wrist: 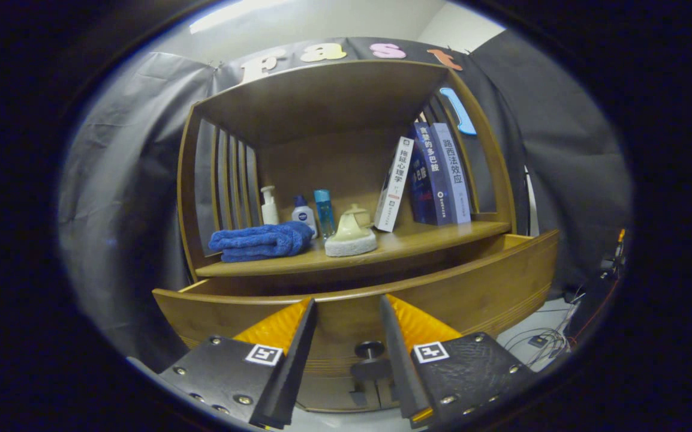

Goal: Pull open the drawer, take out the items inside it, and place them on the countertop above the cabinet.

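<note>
A wooden cabinet stands in front of me with its drawer (478, 288) pulled out toward me. The curved drawer front hides what lies inside. My gripper (346, 299) is open, its fingertips at the top edge of the drawer front. The round drawer knob (370, 350) sits lower down between the two fingers, untouched. On the countertop (418, 240) above the drawer lie a folded blue towel (262, 240) and a cream scrubber with a handle (351, 235).
At the back of the countertop stand a white pump bottle (269, 206), a small blue-capped bottle (303, 213) and a slim blue bottle (324, 211). Three books (436, 174) lean at the right. A slatted hutch roofs the countertop. Cables (544, 339) lie on the floor at right.
</note>
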A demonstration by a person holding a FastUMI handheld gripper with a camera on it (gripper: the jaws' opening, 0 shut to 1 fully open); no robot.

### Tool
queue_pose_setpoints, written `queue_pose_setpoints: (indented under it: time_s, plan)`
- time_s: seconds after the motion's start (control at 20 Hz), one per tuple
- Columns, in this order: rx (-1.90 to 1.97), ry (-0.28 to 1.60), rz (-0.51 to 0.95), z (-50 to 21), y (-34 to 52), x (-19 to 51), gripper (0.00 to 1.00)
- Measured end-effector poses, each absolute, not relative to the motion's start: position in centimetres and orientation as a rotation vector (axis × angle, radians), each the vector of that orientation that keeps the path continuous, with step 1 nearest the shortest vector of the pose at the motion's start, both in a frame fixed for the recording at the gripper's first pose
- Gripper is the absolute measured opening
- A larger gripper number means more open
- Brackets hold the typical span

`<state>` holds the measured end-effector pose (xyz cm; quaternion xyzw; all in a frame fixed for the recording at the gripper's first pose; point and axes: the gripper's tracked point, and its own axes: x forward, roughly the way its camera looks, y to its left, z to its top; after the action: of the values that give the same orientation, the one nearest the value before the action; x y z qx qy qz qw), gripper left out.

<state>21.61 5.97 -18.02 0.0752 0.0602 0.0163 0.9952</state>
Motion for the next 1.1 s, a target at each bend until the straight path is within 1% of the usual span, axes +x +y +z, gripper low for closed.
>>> queue_pose_setpoints:
  time_s: [0.5,1.1]
  plan:
    - [0.159,0.147,0.042,-18.5,6.4,26.4,0.65]
    - [0.189,0.147,0.059,-18.7,6.6,28.4,0.65]
